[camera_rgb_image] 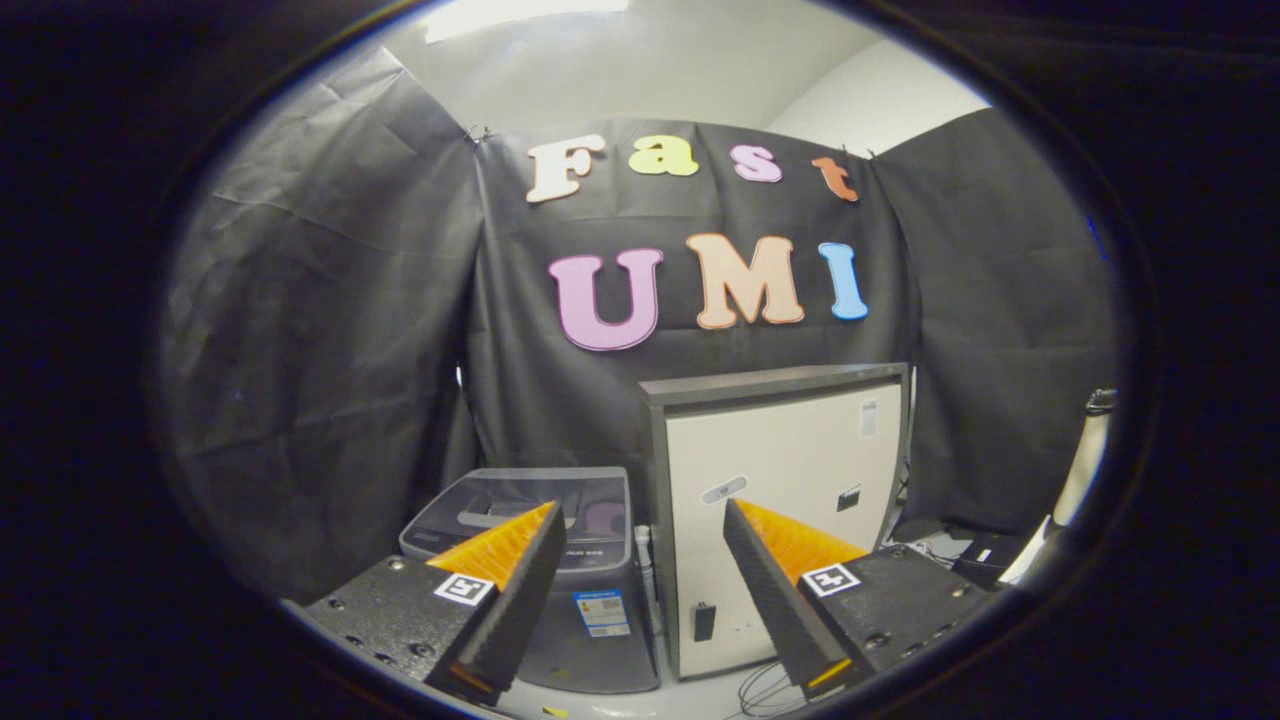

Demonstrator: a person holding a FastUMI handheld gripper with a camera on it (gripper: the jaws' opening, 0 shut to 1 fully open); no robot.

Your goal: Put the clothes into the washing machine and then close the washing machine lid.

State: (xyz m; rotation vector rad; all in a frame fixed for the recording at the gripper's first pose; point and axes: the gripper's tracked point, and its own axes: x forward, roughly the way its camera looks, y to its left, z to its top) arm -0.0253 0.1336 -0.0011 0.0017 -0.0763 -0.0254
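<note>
- The washing machine (560, 560), a grey top-loader, stands on the floor beyond the fingers, just beside a pale cabinet (790, 500); its smoked lid (530, 505) lies down flat
- A dim purplish patch shows through the lid; whether that is clothes, I cannot tell
- The gripper (640, 590) hangs released, fingers spread wide with nothing between them, well back from the machine
- A shut lid fits both a load waiting to go in and a finished job, so no move can be judged
</note>
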